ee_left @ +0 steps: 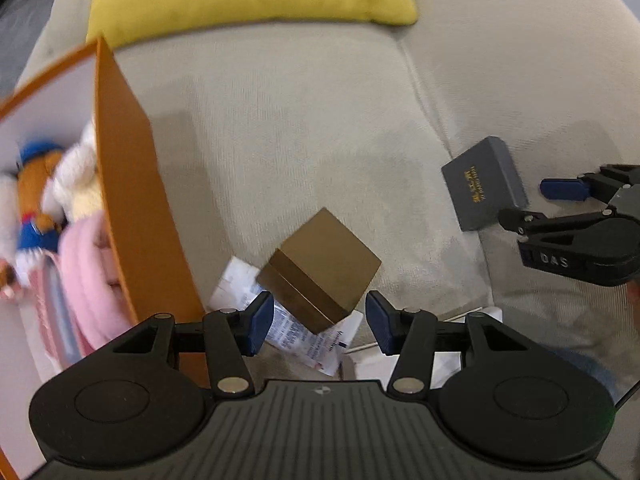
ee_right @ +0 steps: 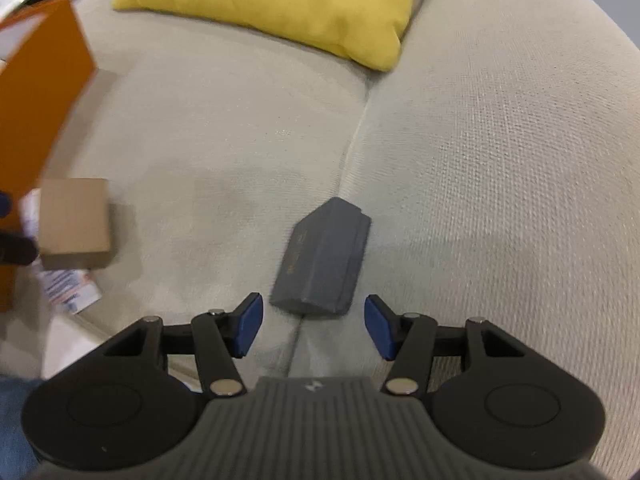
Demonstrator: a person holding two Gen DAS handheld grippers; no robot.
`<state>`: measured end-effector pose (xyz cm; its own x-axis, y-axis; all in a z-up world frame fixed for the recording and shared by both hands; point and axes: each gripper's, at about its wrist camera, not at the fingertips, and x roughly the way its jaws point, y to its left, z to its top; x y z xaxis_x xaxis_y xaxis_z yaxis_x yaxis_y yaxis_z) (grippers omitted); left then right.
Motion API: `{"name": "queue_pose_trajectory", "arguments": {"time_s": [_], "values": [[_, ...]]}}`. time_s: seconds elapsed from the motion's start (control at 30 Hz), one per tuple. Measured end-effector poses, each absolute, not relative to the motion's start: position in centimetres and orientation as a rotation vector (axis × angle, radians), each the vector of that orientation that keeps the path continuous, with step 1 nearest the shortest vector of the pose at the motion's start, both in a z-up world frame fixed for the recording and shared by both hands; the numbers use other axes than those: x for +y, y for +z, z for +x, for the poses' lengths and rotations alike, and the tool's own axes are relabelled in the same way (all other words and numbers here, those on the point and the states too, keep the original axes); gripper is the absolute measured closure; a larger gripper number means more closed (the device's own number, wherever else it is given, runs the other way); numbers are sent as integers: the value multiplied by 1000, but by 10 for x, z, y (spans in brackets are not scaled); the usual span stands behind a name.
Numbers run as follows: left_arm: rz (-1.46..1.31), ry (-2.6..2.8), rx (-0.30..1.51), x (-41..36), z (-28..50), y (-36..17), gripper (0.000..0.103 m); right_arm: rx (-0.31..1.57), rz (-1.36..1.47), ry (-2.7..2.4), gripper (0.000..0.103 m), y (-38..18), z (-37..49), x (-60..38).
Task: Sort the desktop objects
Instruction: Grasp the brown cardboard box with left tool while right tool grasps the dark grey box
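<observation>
A brown cube box lies on the beige sofa on top of printed leaflets; it also shows in the right wrist view. My left gripper is open, its pads on either side of the box's near corner, not touching. A dark grey box with gold lettering lies along the cushion seam; it also shows in the left wrist view. My right gripper is open just short of it, and shows in the left wrist view.
An orange open box stands at the left, holding plush toys and a pink cloth; it also shows in the right wrist view. A yellow cushion leans on the sofa back. The sofa seam runs between two cushions.
</observation>
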<state>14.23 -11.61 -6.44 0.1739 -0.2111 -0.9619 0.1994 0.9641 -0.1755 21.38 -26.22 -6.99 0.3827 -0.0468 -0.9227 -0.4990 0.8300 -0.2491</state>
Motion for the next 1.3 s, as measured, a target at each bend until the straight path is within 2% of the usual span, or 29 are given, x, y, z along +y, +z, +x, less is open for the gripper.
{"name": "queue_pose_trajectory", "arguments": {"time_s": [0.37, 0.53, 0.73, 1.1, 1.17, 1.23, 1.3], "values": [[-81, -221, 1448, -115, 148, -93, 44, 1203, -574, 303, 44, -88, 241, -248], [-56, -230, 1368, -119, 142, -90, 51, 1189, -534, 335, 46, -80, 238, -253], [-72, -303, 1284, -127, 144, -74, 61, 1213, -344, 420, 48, -60, 240, -261], [-74, -268, 1326, -135, 161, -91, 63, 1189, -385, 334, 46, -70, 244, -261], [-65, -263, 1322, -134, 163, -91, 63, 1232, -318, 359, 64, -71, 249, -268], [-57, -262, 1315, -133, 163, -91, 63, 1279, -252, 378, 63, -72, 250, -271], [-55, -264, 1316, -135, 163, -93, 64, 1253, -299, 364, 63, -70, 248, -269]]}}
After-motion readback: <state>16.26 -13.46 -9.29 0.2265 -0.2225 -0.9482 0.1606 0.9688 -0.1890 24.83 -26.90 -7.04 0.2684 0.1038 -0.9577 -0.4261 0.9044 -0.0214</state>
